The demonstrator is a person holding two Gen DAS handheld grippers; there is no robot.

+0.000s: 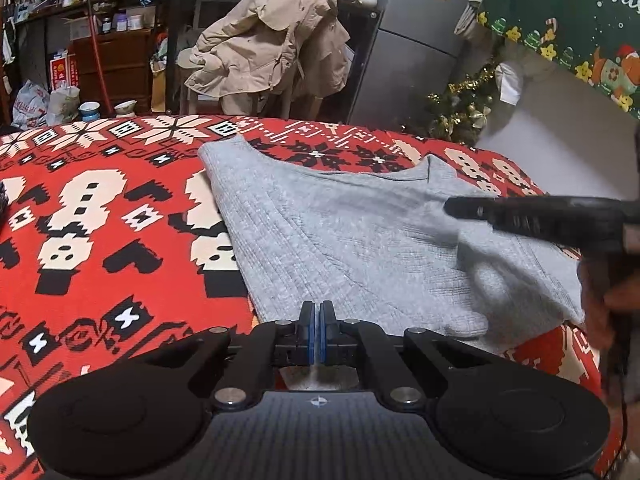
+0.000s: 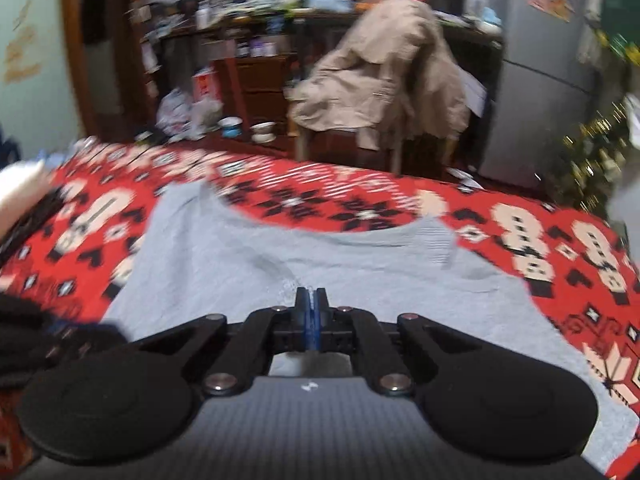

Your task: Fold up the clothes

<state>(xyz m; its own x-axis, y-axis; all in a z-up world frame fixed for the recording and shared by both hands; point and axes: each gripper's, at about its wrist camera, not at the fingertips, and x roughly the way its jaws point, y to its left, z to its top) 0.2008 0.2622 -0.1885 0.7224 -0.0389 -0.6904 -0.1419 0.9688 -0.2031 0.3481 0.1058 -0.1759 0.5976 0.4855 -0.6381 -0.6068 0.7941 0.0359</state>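
Grey garment (image 1: 340,236) lies spread ahead of both closed hand-held grippers, left (image 1: 319,320) and right (image 2: 311,308).

Grey ribbed garment (image 1: 340,236) on red blanket (image 1: 100,220) patterned with black and cream snowflakes and figures; beyond the blanket, beige coat (image 1: 268,48), silver fridge (image 1: 420,40).

Grey garment (image 1: 340,240) mid-frame on the red patterned cloth (image 1: 100,220), closed left hand-held gripper (image 1: 319,314) at its lower edge.

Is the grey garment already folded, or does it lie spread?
Mostly spread: the grey garment lies flat on the red blanket, neckline showing.
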